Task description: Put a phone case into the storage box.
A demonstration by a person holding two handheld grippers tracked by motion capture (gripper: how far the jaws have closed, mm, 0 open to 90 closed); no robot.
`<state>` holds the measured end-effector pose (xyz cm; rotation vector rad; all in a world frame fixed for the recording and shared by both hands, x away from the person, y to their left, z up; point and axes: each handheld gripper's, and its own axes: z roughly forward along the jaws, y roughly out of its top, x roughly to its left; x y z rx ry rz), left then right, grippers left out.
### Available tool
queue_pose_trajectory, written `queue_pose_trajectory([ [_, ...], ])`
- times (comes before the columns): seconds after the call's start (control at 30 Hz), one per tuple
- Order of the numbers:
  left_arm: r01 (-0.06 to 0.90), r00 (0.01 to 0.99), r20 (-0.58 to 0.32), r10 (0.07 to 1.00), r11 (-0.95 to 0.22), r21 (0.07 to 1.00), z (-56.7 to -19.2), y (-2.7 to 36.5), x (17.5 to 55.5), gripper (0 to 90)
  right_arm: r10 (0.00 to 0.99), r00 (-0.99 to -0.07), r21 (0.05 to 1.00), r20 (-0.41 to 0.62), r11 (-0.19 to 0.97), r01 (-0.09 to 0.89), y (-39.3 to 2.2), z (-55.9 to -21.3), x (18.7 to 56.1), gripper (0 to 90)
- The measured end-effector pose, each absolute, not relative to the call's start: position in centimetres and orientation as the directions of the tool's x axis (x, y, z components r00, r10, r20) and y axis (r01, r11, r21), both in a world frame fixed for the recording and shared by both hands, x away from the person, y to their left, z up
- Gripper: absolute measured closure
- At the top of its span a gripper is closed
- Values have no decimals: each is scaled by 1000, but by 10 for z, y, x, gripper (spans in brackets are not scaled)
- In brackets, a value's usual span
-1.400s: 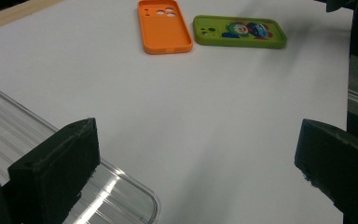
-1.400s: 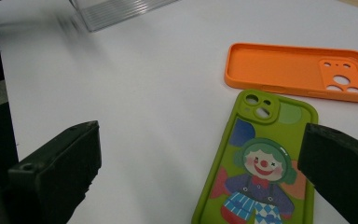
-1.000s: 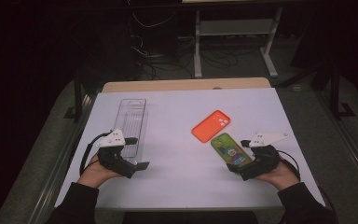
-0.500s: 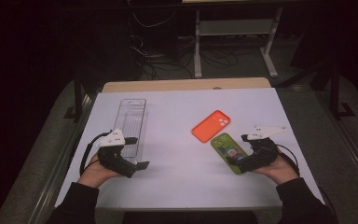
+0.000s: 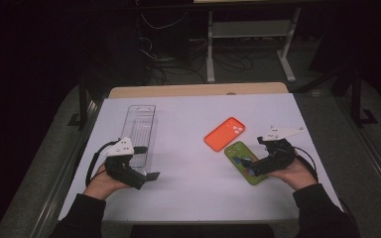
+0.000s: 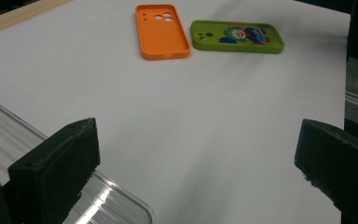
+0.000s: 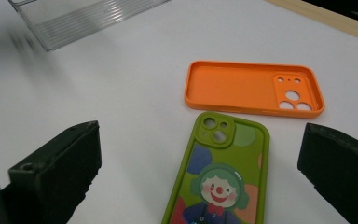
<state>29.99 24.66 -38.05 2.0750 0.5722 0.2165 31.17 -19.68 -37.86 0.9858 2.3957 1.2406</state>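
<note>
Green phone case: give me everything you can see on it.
The green phone case is lime green and looks like soft plastic or silicone. A cartoon clown with green hair and a red nose is printed on it, and a raised camera cutout with two holes sits at one end. It lies flat on the white table, next to the orange case; contact unclear. The right tool, jaws open, straddles its near end without gripping.

High view: white rectangular table top (image 5: 193,148) evenly lit from above, surroundings very dark, image soft and grainy. Gripper views: bright, faint shadows, soft sheen on the clear ribbed plastic tray (image 7: 81,18); near black jaws slightly out of focus; smeared blur at upper left
</note>
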Motion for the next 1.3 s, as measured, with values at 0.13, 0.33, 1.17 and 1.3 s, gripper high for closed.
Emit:
queue_pose_trajectory([
  [0.13, 317, 875, -74, 478, -452, 834, -381, 246, 300, 0, 679, -731, 801, 73, 397, 449, -196, -376, 316, 0],
  [0.33, 316, 877, -71, 475, -459, 830, -381, 246, 300, 0, 685, -725, 808, 68, 389, 443, -196, -370, 323, 0],
  [1.17, 318, 877, -79, 473, -450, 835, -380, 246, 301, 0, 717, -694, 831, 64, 347, 435, -187, -352, 358, 0],
  [1.3, 316, 878, -76, 472, -452, 834, -381, 246, 301, 0, 728, -682, 834, 68, 334, 439, -186, -350, 363, 0],
])
